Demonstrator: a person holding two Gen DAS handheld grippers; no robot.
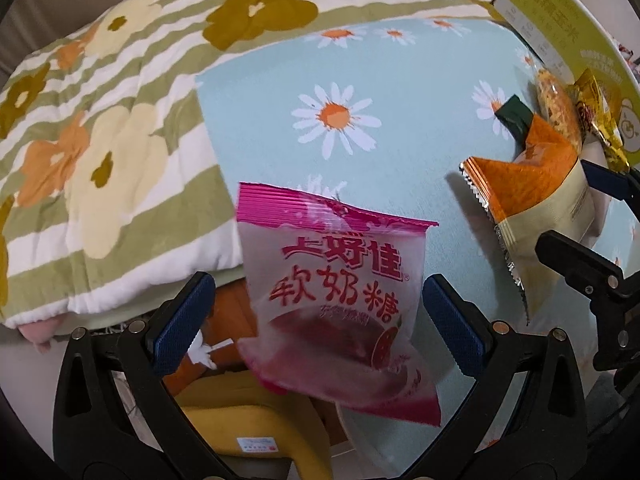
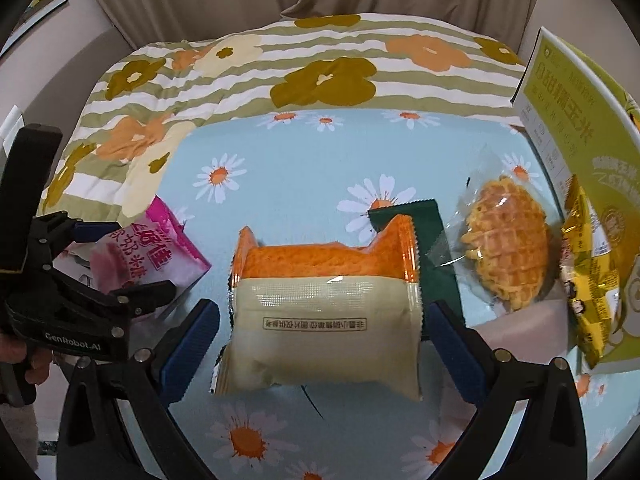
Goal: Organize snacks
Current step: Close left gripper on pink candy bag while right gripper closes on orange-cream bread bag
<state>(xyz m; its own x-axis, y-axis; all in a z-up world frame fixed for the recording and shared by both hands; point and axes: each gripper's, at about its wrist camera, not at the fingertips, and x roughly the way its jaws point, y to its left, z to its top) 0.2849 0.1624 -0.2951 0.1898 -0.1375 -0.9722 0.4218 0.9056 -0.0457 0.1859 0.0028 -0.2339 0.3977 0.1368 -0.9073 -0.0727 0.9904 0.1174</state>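
The left gripper [image 1: 316, 320] has its blue pads spread wide on either side of a pink candy bag [image 1: 340, 292]; neither pad visibly presses the bag, so I cannot tell whether it is truly pinched or only lying between them. The bag sits at the near left edge of the blue daisy cloth [image 1: 400, 88], its sealed pink end pointing away from the gripper and its long axis running roughly along the fingers, tilted slightly left at the top.

The right gripper [image 2: 320, 344] is likewise spread, its pads flanking an orange-and-beige snack packet [image 2: 324, 312] with a small gap on each side, so it looks released or not yet clamped. That packet's orange end points away from the gripper, and its long axis runs front to back along the fingers. It partly covers a dark green packet [image 2: 432, 248]. Just to the right lie a wrapped waffle [image 2: 508, 256] and a yellow packet [image 2: 588, 288], which leans against a green box [image 2: 568, 128] standing at the right edge.

By my judgement the sorting is only partly done: several snacks are gathered near the box, while the two between the grippers are not yet placed. Behind the cloth lies a striped flowered blanket [image 2: 240, 80].
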